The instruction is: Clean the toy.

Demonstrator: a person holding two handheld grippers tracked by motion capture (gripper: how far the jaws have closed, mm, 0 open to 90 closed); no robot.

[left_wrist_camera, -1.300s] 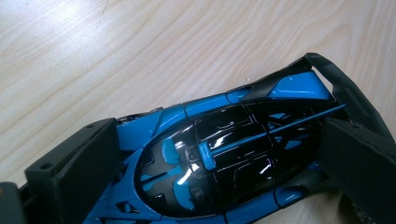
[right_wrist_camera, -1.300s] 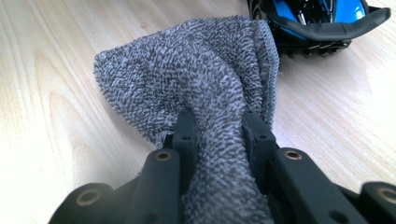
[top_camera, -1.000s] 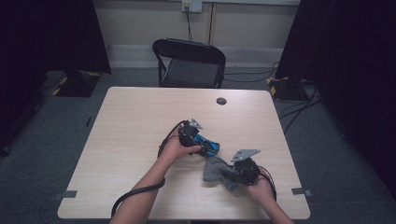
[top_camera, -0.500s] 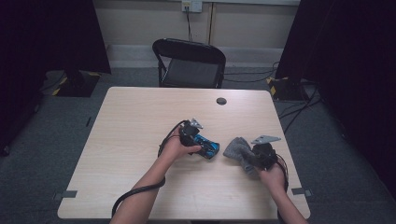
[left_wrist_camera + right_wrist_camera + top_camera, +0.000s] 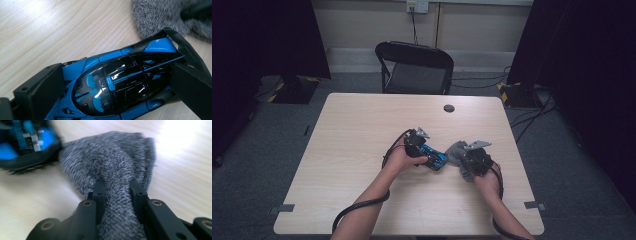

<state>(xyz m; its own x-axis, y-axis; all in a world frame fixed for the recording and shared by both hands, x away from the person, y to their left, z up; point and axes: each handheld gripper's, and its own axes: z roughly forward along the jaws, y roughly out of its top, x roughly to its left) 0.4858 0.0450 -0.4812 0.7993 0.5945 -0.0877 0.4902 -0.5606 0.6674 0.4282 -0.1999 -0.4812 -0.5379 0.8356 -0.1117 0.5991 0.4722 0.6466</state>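
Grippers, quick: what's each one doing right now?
Left gripper: closed on the blue toy car.
Right gripper: closed on the grey cloth.

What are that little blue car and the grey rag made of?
The toy car looks like glossy painted plastic or metal; its blue and black shell throws sharp highlights. The grey cloth seems soft, looped terry-like fabric, bunching where it is pinched.

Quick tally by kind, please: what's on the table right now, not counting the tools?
Toy car, blue and black: 1
Grey cloth: 1
Small dark round disc near the table's far edge: 1
Total: 3
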